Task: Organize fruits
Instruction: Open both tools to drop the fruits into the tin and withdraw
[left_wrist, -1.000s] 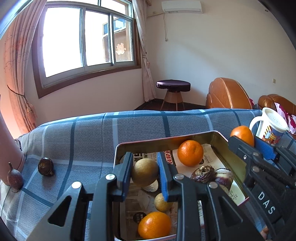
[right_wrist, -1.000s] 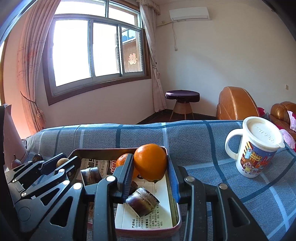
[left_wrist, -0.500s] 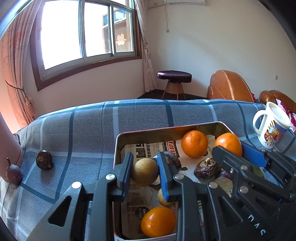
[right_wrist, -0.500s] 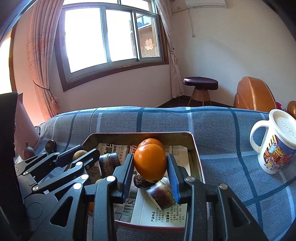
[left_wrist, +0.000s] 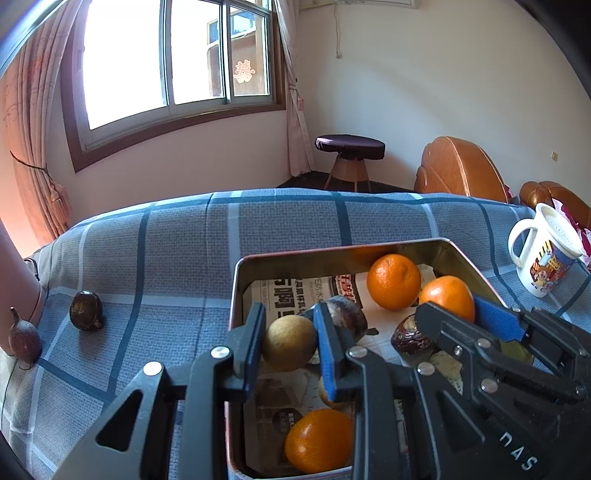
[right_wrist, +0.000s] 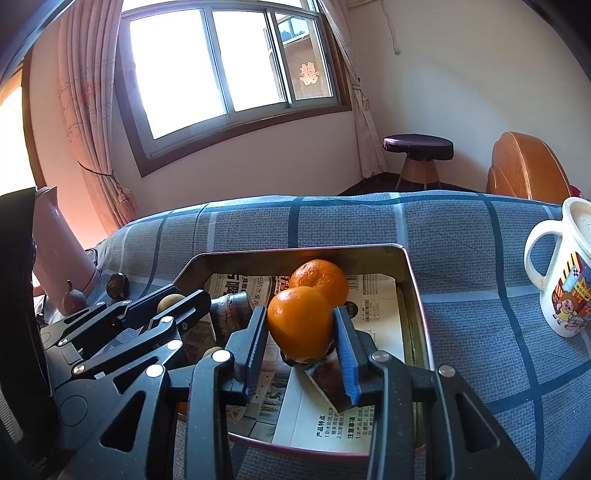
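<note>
Orange mandarins (right_wrist: 300, 323), a tan-yellow fruit (left_wrist: 290, 342), blue-grey checked cloth (left_wrist: 184, 258), white cartoon-printed mug (right_wrist: 561, 273)

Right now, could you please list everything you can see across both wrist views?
Rectangular metal tin lined with newspaper: one, silver, on the blue plaid cloth.
Round oranges: three; one at the tin's far end, one near the front, one gripped.
Round yellow-brown fruit: one, gripped.
Dark purple-brown fruits: two on the cloth left of the tin; more inside the tin.
White cartoon mug with lid: one, right of the tin.
Left claw: closed on the yellow-brown fruit.
Right claw: closed on an orange.
</note>
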